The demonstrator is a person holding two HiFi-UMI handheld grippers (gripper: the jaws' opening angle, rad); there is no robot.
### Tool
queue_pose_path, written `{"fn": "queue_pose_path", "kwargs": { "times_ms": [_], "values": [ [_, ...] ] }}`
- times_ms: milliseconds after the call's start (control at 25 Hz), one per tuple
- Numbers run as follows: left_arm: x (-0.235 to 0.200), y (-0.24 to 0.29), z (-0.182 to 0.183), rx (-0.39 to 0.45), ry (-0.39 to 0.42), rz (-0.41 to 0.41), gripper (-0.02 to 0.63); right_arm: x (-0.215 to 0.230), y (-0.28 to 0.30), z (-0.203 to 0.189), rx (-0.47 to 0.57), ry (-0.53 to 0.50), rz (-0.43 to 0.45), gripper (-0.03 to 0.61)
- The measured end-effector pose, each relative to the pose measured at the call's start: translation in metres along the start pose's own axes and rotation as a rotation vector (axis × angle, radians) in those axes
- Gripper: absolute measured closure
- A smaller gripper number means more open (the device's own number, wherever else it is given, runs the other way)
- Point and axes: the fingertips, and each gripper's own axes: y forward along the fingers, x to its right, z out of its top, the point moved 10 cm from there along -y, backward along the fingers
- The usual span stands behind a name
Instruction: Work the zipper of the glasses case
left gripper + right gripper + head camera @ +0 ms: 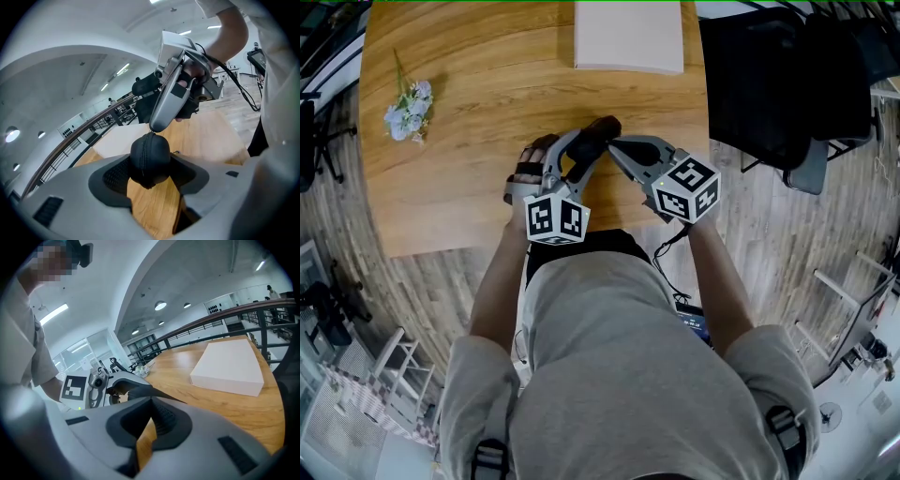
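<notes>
You have one black glasses case (594, 134) in play, just above the middle of the head view, raised off the one wooden table (469, 187) rather than lying on it. One zipper (149, 149) runs as a single seam over its rounded end, which faces the left gripper view's camera. Your two grippers meet at the case. The left gripper (577, 155) comes up from the lower middle of the frame and the right gripper (615, 143) slants in from the right. Around them you have one white box (628, 36) at the top centre edge of the table, well apart from the case. One small sprig of pale flowers (408, 105) lies at the upper left, and black chairs (769, 75) stand off the table at the upper right. Nothing on the table stands near the case. In the head view your own gripper bodies and marker cubes cover most of it, and in the right gripper view the meeting jaws hide the spot where the tips land. In the left gripper view the case sits squarely between the jaws. Both dark pads (115, 176) are against its sides, so the left gripper is clamped on the case and carries it. The right gripper's jaws are closed tight together, and its tip comes down from the upper middle to touch the top of the case where the zipper seam ends. Whether a pull tab is pinched there I cannot tell.
</notes>
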Motion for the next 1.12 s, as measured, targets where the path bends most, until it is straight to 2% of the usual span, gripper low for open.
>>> {"fn": "queue_pose_path", "kwargs": {
  "times_ms": [240, 440, 680, 840, 1120],
  "values": [
    [0.0, -0.001, -0.002, 0.04, 0.003, -0.012, 0.348, 0.005, -0.005, -0.005, 0.046, 0.084, 0.078, 0.554],
    [0.002, -0.008, -0.001, 0.116, 0.023, -0.067, 0.348, 0.01, -0.008, -0.009, 0.003, 0.028, 0.043, 0.554],
    [0.006, -0.009, -0.001, 0.102, 0.036, -0.07, 0.35, 0.011, -0.004, -0.012, -0.037, -0.014, 0.012, 0.554],
    [0.009, -0.009, -0.003, 0.096, 0.027, -0.092, 0.35, 0.015, 0.003, -0.019, -0.058, 0.002, 0.013, 0.554],
    [0.001, -0.012, -0.015, 0.09, -0.034, -0.109, 0.35, 0.013, 0.015, -0.016, -0.059, 0.0, 0.035, 0.554]
  ]
}}
